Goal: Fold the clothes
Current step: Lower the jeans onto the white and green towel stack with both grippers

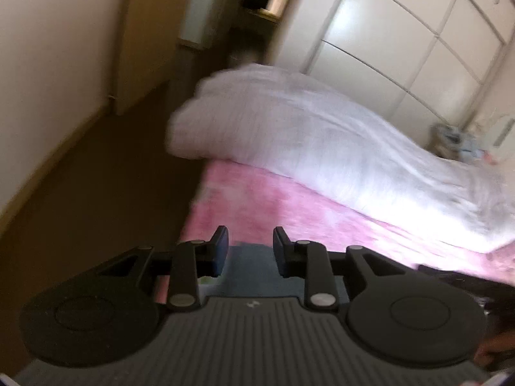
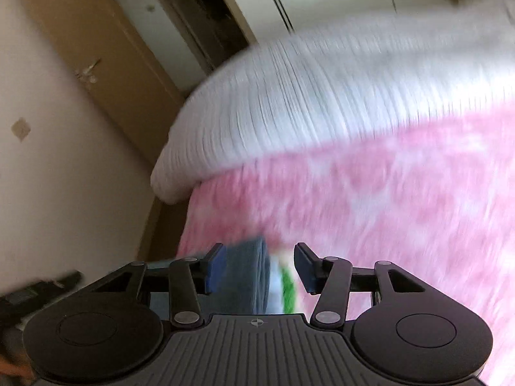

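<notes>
one soft blue-grey cloth garment (image 2: 254, 276) lies low between the jaws of both grippers, on the near edge of the pink fluffy bed cover (image 2: 386, 199); a green-and-white patch shows beside it. it looks light and limp, so it should sag and slide; an edge or corner is the best hold. the left gripper (image 1: 250, 251) has its jaws apart, pads clear of the cloth. the right gripper (image 2: 257, 267) also stands parted; through the blur its left pad may touch the fabric. beyond lie a white ribbed quilt (image 1: 289, 128), pale wardrobe doors (image 1: 402, 38) and brown floor (image 1: 96, 177).
</notes>
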`<state>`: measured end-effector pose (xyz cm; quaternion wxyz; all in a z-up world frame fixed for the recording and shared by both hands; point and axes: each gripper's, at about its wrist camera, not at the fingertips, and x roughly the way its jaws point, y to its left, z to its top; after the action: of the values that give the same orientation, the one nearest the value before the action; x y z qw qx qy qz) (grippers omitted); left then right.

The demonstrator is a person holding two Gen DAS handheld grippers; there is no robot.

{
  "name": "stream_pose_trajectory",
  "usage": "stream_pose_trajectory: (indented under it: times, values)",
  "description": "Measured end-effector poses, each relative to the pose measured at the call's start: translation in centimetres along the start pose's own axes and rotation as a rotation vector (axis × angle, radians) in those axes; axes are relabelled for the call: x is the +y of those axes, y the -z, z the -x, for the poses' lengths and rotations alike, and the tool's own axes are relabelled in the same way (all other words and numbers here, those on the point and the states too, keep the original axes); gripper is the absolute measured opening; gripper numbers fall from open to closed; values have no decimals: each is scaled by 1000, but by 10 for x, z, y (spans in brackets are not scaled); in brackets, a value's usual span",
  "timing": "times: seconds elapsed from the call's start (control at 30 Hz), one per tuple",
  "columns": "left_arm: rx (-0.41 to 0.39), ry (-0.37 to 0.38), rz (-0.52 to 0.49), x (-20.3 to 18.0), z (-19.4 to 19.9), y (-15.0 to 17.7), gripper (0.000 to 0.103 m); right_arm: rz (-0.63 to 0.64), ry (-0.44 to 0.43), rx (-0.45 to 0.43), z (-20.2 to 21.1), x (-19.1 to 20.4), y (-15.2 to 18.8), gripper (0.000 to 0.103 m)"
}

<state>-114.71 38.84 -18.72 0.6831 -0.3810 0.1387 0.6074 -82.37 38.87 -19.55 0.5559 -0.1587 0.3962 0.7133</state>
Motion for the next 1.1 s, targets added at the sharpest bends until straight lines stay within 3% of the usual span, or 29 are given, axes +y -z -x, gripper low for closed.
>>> stream_pose_trajectory:
  times: [0.03, 0.1, 0.2, 0.27, 0.37, 0.53, 0.63, 0.8, 0.97, 1.1]
  values:
    - [12, 9, -27, -8, -7, 1, 24, 51, 6, 3, -5, 6, 1, 27]
    - [32, 10, -83, -22, -25, 5, 24, 125, 5, 11, -19, 16, 10, 23]
    - [56, -25, -139, -27, -56, 19, 22, 163, 36, 30, -46, 22, 25, 23]
    - [57, -49, -169, -17, -71, 34, 15, 127, 36, 40, -59, 17, 35, 23]
    - [30, -39, -151, -3, -76, 46, 16, 120, 18, 57, -66, 14, 42, 23]
    - [38, -34, -152, 3, -81, 45, 16, 213, 13, 64, -68, 17, 49, 23]
    - [30, -43, -162, -8, -61, 39, 15, 150, -22, 93, -63, 8, 37, 24]
    - [20, -52, -62, -11, -8, 46, 15, 116, -77, 65, -11, 2, 26, 24]
    - [61, -71, -52, -15, 32, 82, 15, 234, -117, 73, 35, 18, 57, 24]
    - [99, -102, -94, -13, 28, 106, 22, 316, -81, 189, 22, 30, 93, 24]
